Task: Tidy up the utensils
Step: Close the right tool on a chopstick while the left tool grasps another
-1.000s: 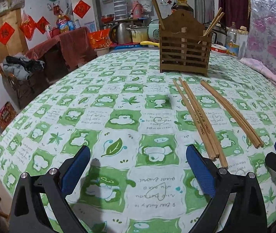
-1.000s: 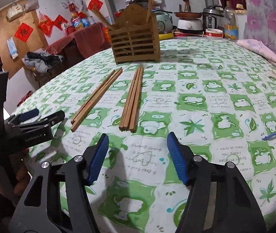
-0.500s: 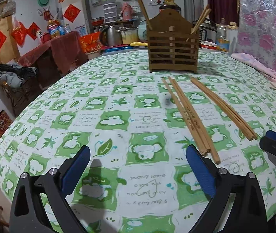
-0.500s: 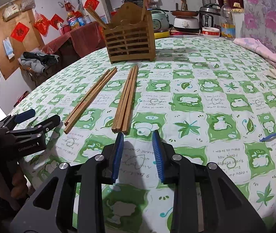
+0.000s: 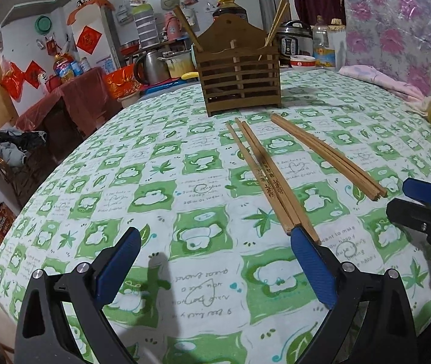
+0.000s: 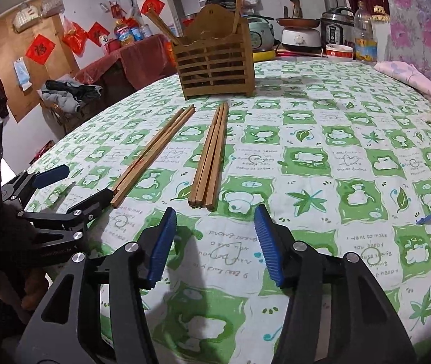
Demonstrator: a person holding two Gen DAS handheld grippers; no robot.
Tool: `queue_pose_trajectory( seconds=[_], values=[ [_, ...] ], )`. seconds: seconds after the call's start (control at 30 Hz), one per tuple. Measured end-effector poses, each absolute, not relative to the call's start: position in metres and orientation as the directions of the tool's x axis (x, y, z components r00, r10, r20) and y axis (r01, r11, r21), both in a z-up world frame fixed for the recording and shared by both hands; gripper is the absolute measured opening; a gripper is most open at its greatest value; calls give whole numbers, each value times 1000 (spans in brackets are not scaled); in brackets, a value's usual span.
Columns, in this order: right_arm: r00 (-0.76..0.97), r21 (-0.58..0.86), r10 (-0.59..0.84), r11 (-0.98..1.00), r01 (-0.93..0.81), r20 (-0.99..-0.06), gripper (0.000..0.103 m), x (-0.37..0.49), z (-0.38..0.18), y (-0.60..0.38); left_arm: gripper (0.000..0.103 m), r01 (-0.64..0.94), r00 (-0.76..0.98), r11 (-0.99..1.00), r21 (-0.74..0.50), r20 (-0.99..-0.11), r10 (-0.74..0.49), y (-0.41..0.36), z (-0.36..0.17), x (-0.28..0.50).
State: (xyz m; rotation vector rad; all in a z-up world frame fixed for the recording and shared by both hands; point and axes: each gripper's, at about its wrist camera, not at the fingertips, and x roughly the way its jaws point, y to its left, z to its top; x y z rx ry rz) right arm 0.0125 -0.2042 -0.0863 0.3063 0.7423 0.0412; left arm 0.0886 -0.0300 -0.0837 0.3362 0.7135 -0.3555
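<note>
The left gripper [image 5: 215,254] stood wide open and held nothing; its right pad sat at the near end of the left chopstick bundle [image 5: 264,176]. The right gripper [image 6: 214,242] was opening, empty, just before the right chopstick bundle [image 6: 211,157]. Both bundles lay on the tablecloth [image 6: 336,182] before the wooden holder [image 6: 215,63].

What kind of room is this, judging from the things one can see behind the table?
Most likely a home kitchen and dining room. Behind the table's green patterned cloth stand a rice cooker, a metal kettle and an oil bottle. A wooden chopstick holder stands on the table.
</note>
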Motion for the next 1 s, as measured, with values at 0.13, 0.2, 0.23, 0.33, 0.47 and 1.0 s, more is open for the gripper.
queue_pose_trajectory(
  seconds=[0.13, 0.2, 0.23, 0.33, 0.47, 1.0],
  values=[
    [738, 288, 144, 955, 71, -659, 54, 13, -86, -204, 97, 425, 691, 889, 169, -695, -199, -33, -84, 93],
    [738, 288, 144, 955, 71, -659, 54, 13, -87, -204, 97, 425, 690, 889, 170, -696, -197, -34, -83, 94],
    [738, 288, 144, 955, 71, -659, 54, 13, -87, -205, 97, 426, 690, 888, 171, -696, -197, -35, -83, 94],
    [738, 287, 143, 955, 71, -660, 54, 13, -87, -204, 99, 412, 691, 893, 181, -701, -176, -39, -84, 97],
    [738, 287, 143, 955, 71, -660, 54, 12, -86, -205, 99, 375, 611, 925, 63, -767, -196, -26, -85, 115],
    [718, 220, 75, 969, 110, -692, 36, 19, -83, -204, 98, 258, 734, 948, 186, -676, -67, -15, -85, 110]
  ],
)
